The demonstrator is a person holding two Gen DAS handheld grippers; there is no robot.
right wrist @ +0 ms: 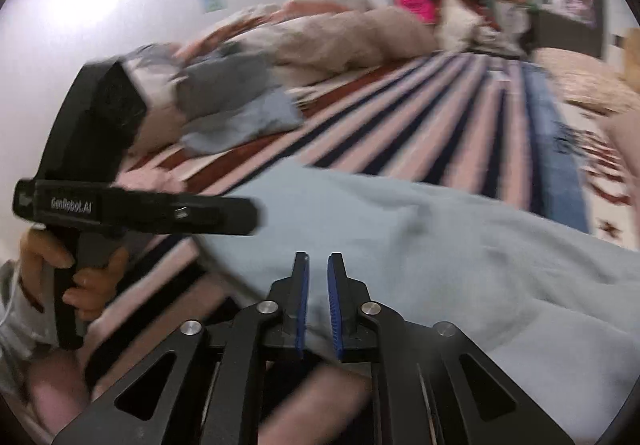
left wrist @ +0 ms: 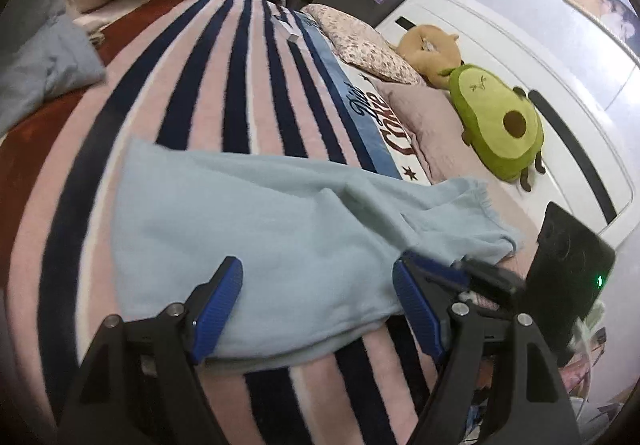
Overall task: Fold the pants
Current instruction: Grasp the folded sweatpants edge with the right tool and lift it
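The light blue pants (left wrist: 256, 229) are lying flat across the striped blanket (left wrist: 224, 85) on the bed, their near edge running just in front of both tools. The left tongs (left wrist: 316, 301) are standing wide open, straddling that edge without pressing it. The right tongs (right wrist: 318, 301) are hanging slightly parted over the cloth, gripping nothing. Bare blanket is stretching beyond toward a clothes pile (right wrist: 236, 101).

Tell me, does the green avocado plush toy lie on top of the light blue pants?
No, the green avocado plush toy lies apart from the light blue pants, up by the white headboard.
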